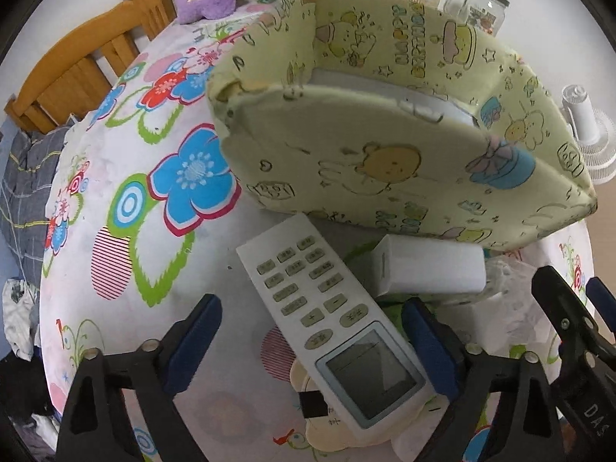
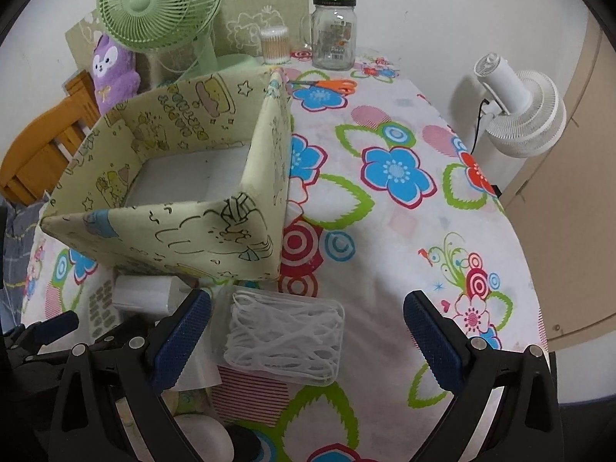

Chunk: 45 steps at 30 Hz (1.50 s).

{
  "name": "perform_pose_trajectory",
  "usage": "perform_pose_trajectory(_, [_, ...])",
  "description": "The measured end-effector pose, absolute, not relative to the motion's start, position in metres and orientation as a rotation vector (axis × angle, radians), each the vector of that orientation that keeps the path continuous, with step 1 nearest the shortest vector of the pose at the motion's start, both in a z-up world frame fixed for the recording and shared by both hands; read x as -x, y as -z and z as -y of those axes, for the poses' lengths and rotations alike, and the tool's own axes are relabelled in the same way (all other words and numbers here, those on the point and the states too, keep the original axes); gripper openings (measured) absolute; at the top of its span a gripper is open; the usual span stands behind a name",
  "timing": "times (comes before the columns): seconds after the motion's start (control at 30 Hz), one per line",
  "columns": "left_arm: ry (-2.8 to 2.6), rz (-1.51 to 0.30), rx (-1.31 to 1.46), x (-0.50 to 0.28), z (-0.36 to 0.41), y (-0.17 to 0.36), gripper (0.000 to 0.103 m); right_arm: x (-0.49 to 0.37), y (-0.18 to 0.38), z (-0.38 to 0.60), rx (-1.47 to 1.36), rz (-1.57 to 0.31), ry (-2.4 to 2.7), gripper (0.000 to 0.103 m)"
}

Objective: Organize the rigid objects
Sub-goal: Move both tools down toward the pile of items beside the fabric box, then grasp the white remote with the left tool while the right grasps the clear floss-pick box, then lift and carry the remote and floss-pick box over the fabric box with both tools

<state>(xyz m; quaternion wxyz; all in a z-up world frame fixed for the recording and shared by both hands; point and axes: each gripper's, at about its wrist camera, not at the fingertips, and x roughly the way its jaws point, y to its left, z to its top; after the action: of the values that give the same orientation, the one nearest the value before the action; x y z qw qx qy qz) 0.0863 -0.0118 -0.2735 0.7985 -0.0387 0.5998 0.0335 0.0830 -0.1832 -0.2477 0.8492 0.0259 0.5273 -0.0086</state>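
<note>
A white remote control (image 1: 335,327) lies on the flowered tablecloth between the fingers of my left gripper (image 1: 312,342). The jaws are open: the right pad sits close to the remote's edge and the left pad stands well clear. A white adapter block (image 1: 427,269) lies just beyond it, in front of the pale-yellow fabric box (image 1: 385,134). My right gripper (image 2: 308,335) is open around a clear plastic case of white picks (image 2: 285,335), with neither pad touching it. The fabric box (image 2: 173,177) stands open-topped behind the case.
At the table's back stand a green fan (image 2: 158,4), a purple plush (image 2: 111,69), a cotton-swab tub (image 2: 274,44) and a glass jar (image 2: 334,34). Orange scissors (image 2: 331,85) lie nearby. A white fan (image 2: 523,115) stands past the right table edge, a wooden chair (image 1: 77,73) on the left.
</note>
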Motion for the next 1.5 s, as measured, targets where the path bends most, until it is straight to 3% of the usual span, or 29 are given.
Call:
perform_pose_trajectory(0.13, [-0.047,-1.316,0.129,-0.084,0.005,0.281,0.070,-0.085,0.258,0.174,-0.056,-1.132,0.003,0.102])
perform_pose_trajectory(0.57, [-0.028,-1.289,0.172,-0.092,-0.011,0.286,0.062,-0.093,0.287,0.173,-0.121,-1.173,0.065,0.102])
perform_pose_trajectory(0.63, [-0.034,-1.284,0.164,-0.093,-0.009,0.286,0.061,-0.094,0.288,0.174,-0.141,-1.172,0.076,0.099])
perform_pose_trajectory(0.67, [-0.038,-1.282,0.159,-0.094,-0.008,0.286,0.060,-0.094,0.290,0.174,-0.146,-1.177,0.084,0.091])
perform_pose_trajectory(0.83, [-0.056,-1.274,0.137,-0.091,-0.002,0.284,0.046,-0.092,0.288,0.168,-0.110,-1.158,0.098,0.089])
perform_pose_trajectory(1.5, [-0.020,-1.194,0.127,-0.075,-0.001,0.235,0.046,-0.077,0.233,0.167,-0.117,-1.056,0.124,0.089])
